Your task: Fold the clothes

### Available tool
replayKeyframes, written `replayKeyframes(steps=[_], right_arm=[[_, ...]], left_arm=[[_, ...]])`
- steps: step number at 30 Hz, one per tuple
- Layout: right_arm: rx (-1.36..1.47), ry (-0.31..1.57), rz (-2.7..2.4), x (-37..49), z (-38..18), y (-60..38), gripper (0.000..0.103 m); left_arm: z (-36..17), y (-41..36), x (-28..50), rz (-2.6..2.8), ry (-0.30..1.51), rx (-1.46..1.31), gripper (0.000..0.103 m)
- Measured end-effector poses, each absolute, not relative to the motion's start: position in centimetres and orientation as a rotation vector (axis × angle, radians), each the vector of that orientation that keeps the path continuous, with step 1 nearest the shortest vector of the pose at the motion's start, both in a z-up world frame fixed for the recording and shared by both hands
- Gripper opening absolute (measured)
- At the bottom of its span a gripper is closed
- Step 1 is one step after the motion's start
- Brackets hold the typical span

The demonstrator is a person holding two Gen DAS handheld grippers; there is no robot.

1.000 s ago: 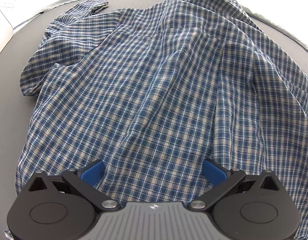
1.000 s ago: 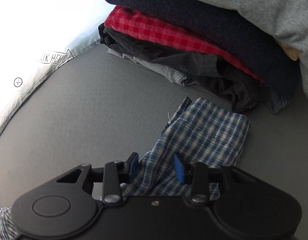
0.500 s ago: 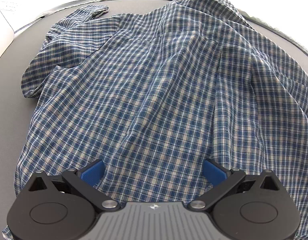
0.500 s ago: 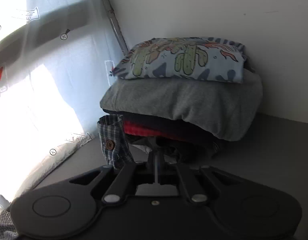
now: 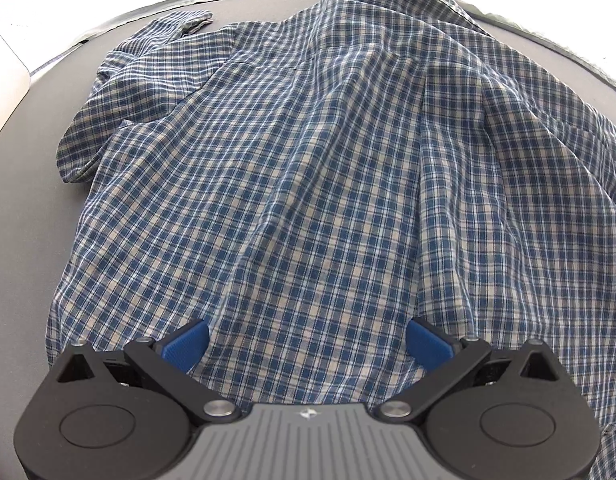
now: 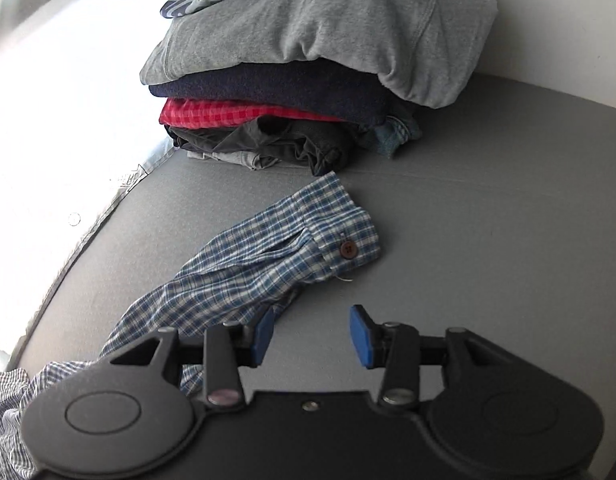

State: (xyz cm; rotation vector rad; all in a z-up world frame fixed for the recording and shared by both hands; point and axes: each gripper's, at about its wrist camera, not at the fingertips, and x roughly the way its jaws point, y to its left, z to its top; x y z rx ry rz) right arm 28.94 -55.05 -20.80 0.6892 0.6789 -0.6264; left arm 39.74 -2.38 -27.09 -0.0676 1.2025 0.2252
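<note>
Grey surface (image 6: 488, 208): clothes pile (image 6: 308, 80) beyond plaid sleeve (image 6: 275, 256); right jaws opening, empty; left wide.

Home laundry spot: folded clothes stack (image 6: 308, 80)

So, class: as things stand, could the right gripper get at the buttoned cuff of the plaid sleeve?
Probably yes. The cuff lies flat on the grey surface just ahead of the right gripper, whose jaws are opening with nothing between them; the clothes pile sits further back.

Both wrist views steeply down, sharing plaid shirt (image 5: 308, 160).
</note>
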Motion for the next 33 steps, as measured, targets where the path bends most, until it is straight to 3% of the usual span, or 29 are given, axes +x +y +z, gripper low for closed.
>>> replayKeyframes(steps=[7,10,12,13,14,16,21,27,30,33], right_arm=[[0.545,0.7,-0.736,34.0,-22.4,-56.1,0.055],[0.569,0.713,-0.77,35.1,-23.2,-57.3,0.056],[0.567,0.707,-0.768,35.5,-23.4,-57.7,0.048],[0.56,0.7,-0.759,35.4,-23.2,-57.7,0.026],[0.553,0.692,-0.749,35.3,-23.0,-57.7,0.015],[0.541,0.662,-0.743,34.9,-22.3,-57.7,0.01],[0.35,0.61,-0.853,31.1,-18.2,-57.4,0.01],[0.244,0.835,-0.852,30.2,-21.1,-57.5,0.015],[0.25,0.798,-0.79,29.5,-20.1,-55.7,0.034],[0.292,0.757,-0.666,28.8,-18.3,-52.8,0.038]], left_arm=[[-27.3,-2.0,38.8,0.243,1.204,-0.127,0.103],[-27.1,-2.0,38.8,0.255,1.199,-0.129,0.103],[-27.0,-2.1,38.9,0.263,1.2,-0.13,0.103],[-27.0,-2.1,38.9,0.267,1.2,-0.132,0.103],[-27.0,-2.1,39.0,0.271,1.2,-0.134,0.103],[-27.0,-2.0,39.0,0.276,1.201,-0.142,0.103],[-27.1,-1.9,38.9,0.281,1.197,-0.149,0.103],[-27.1,-1.7,38.8,0.268,1.184,-0.147,0.103],[-27.0,-1.3,38.9,0.24,1.195,-0.134,0.103],[-26.5,-0.7,38.1,0.262,1.196,-0.107,0.103]])
